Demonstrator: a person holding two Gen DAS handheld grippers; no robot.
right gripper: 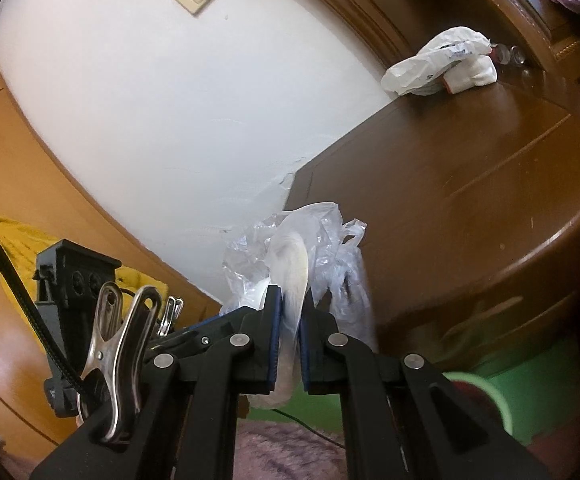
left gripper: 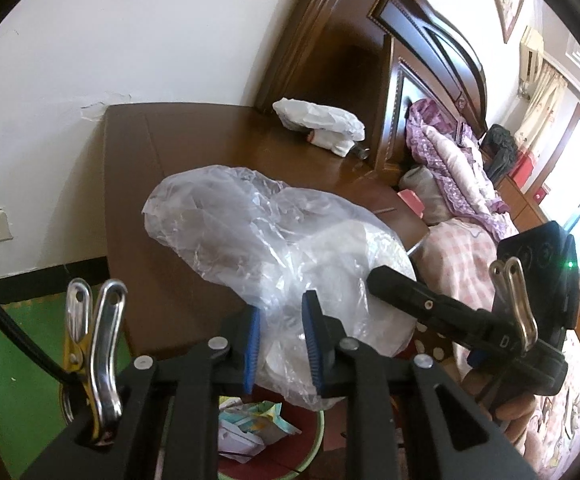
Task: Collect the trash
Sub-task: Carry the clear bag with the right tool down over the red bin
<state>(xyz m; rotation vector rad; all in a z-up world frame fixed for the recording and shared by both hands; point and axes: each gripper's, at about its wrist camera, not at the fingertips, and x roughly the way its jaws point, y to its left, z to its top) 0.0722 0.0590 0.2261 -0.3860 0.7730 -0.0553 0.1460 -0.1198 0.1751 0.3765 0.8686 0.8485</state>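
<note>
A crumpled clear plastic bag with a white round plate-like piece inside hangs in the air in front of a brown bedside table. My left gripper is shut on the bag's lower part, blue pads on either side. My right gripper comes in from the right and pinches the white piece's rim. In the right wrist view my right gripper is shut on that white rim, with the bag bunched around it. The left gripper sits just left of it. A green bin holding paper scraps stands below.
A white bag bundle lies at the table's back, next to the dark headboard. A bed with pink and purple bedding is to the right. A green floor mat lies left of the bin. The bin rim shows blurred.
</note>
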